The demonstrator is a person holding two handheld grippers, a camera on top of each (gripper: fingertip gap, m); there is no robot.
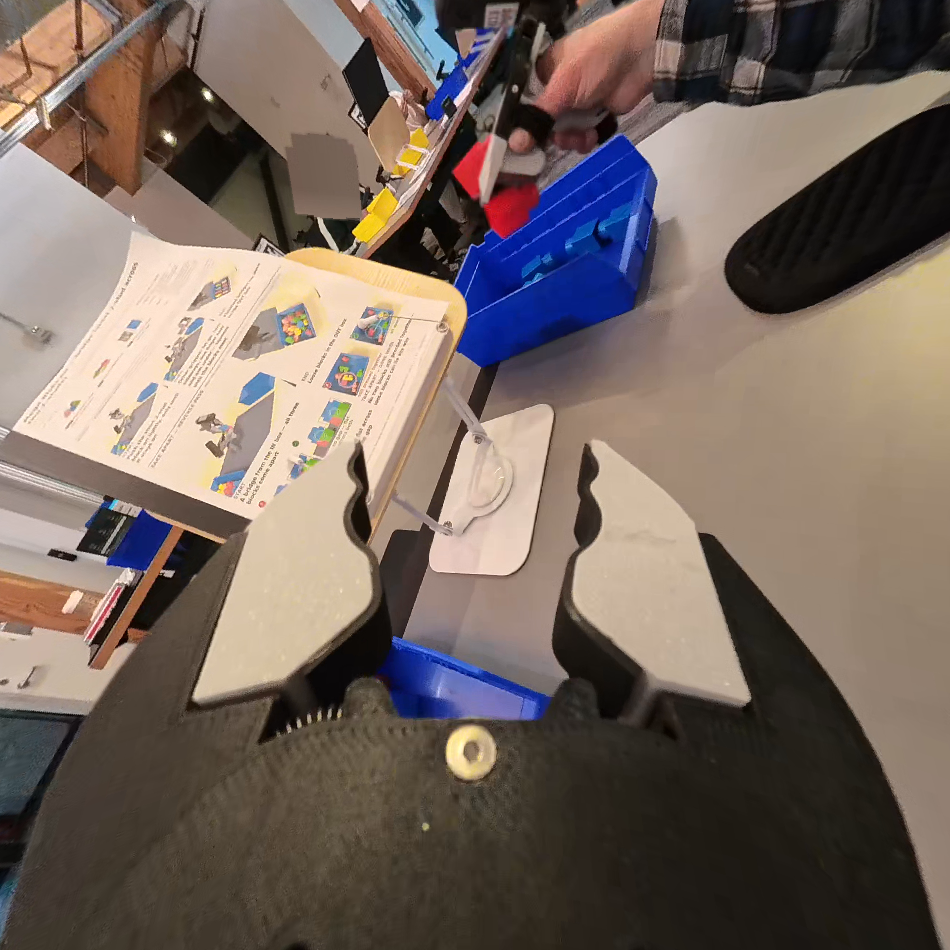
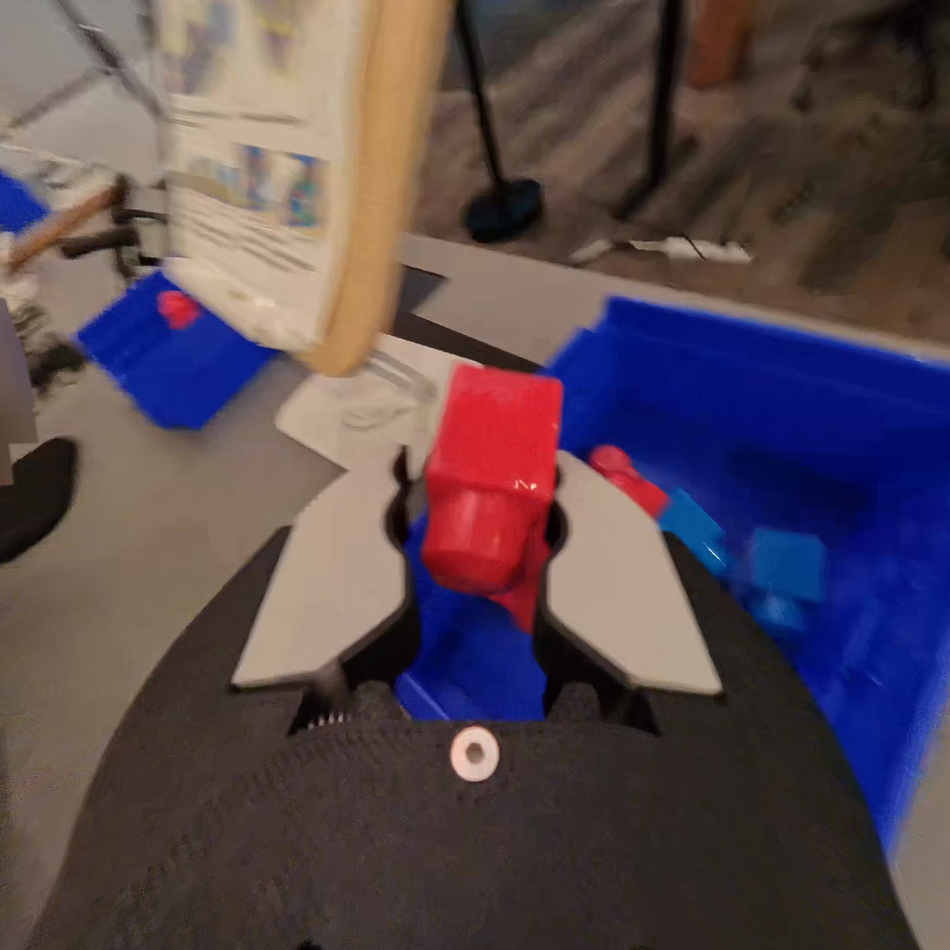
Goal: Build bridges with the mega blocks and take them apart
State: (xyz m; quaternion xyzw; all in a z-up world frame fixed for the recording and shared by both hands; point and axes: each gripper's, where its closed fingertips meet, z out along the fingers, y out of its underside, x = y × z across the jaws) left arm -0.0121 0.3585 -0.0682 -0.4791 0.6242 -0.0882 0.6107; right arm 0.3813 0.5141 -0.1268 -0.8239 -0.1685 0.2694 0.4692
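My right gripper [image 2: 480,457] hangs over the right blue bin [image 2: 771,385] with a red block [image 2: 493,462] between its fingers, stud end toward the camera. The block lies against the right finger [image 2: 606,555]. A dark gap shows between it and the left finger [image 2: 339,565], so the jaws stand open around it. The left wrist view shows this gripper far off with the red block [image 1: 511,205] over that bin [image 1: 555,303]. My left gripper [image 1: 473,452] is open and empty above the rim of a second blue bin [image 1: 452,683].
The right bin holds a red block [image 2: 627,478] and blue blocks [image 2: 786,560]. The left bin [image 2: 169,370] holds a red block [image 2: 177,308]. An instruction sheet on a wooden stand [image 1: 231,360] with a white base [image 1: 509,488] stands between the bins. A black pad [image 1: 848,216] lies on the grey table. Tip to tip, the grippers are about 45 cm apart.
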